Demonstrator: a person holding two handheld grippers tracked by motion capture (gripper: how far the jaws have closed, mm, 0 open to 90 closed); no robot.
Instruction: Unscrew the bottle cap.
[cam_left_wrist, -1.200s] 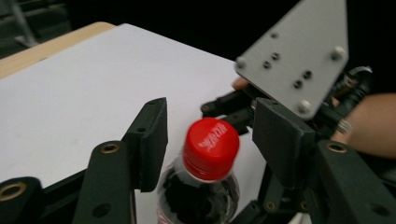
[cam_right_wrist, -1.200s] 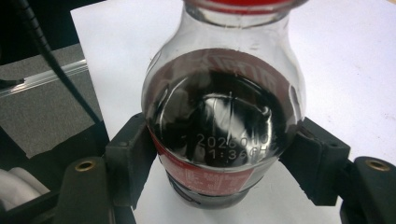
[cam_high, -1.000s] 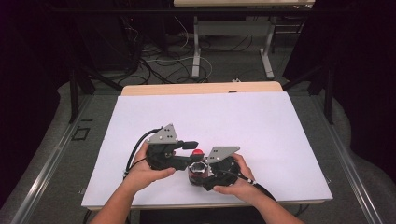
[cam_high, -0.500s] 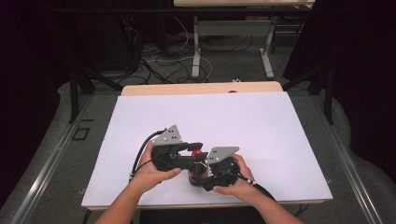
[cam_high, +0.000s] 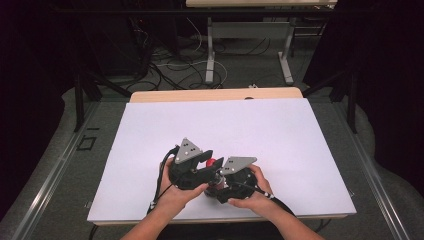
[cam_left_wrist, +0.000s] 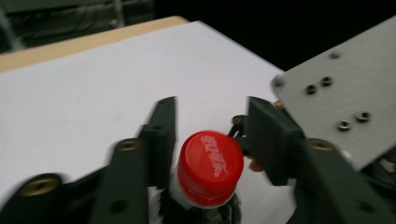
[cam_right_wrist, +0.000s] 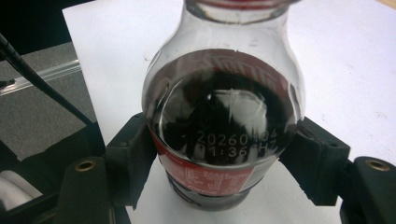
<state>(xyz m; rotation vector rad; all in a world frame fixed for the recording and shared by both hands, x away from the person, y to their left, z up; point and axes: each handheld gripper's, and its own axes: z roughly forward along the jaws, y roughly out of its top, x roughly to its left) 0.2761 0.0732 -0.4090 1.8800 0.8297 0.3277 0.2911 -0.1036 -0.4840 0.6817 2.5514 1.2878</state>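
Between my hands, near the front edge of the worktop (cam_high: 300, 150), both claws meet on one bottle (cam_right_wrist: 224, 121). My right claw (cam_right_wrist: 224, 186) is clamped on the bottle's body, one black pad pressed to each side of the red label band, just under the rounded shoulder where the dark drink shows through clear plastic with a printed date code. My left claw (cam_left_wrist: 210, 135) sits around the red cap (cam_left_wrist: 210, 168); its jaws have just been opening, and they now stand slightly parted with the cap between them. One pad lies close against the cap's side; a gap shows on the other side, so I would not call it a grip. From the high view, the left claw (cam_high: 192, 167) and right claw (cam_high: 235, 177) lie side by side, their grey plates uppermost, with the cap (cam_high: 211, 162) showing as a red spot between them. White covering spreads over the worktop all around, with a strip of bare wood at its far edge.
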